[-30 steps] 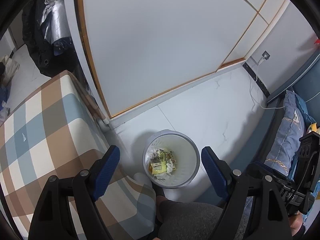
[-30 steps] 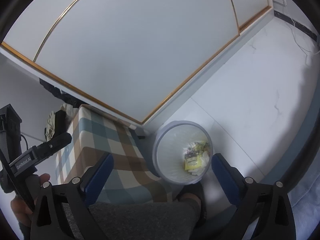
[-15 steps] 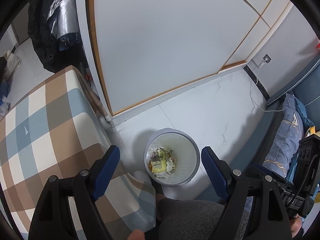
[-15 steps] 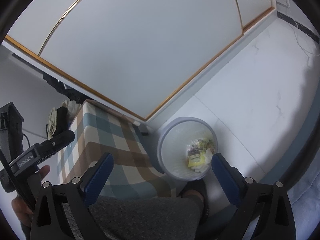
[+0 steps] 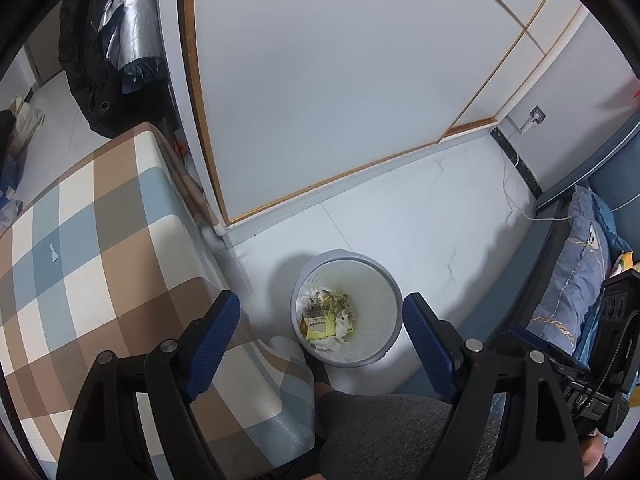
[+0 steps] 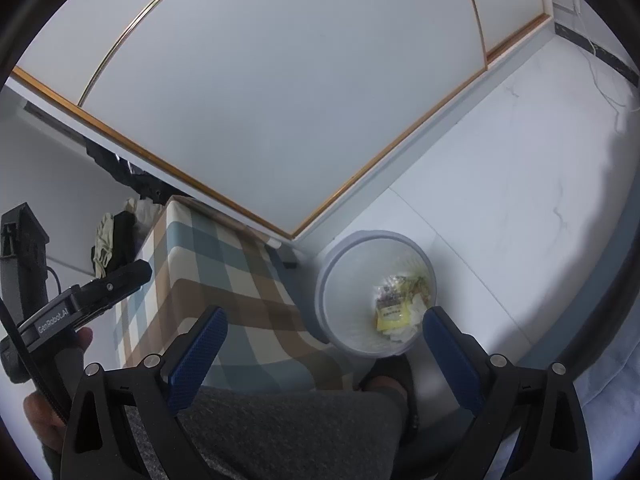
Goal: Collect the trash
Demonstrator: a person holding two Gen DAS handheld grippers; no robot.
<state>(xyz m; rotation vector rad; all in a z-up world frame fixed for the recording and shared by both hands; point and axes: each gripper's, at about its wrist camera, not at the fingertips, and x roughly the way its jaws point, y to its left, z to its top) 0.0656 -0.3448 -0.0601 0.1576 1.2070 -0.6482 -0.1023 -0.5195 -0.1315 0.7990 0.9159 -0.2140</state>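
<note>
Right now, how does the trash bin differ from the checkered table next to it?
The trash bin is round, pale and plain; the checkered table is boxy, in brown, blue and cream plaid. The bin stands low on the floor holding wrappers; the table top sits higher, bearing only a small scrap. Both stand by the white cabinet.

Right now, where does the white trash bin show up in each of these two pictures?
Left wrist view: the trash bin stands on the floor, low and just right of centre, between the open left gripper's fingers.
Right wrist view: the bin sits right of centre, near the open right gripper.
Shared landmark: the checked table, left of the bin in both.
</note>
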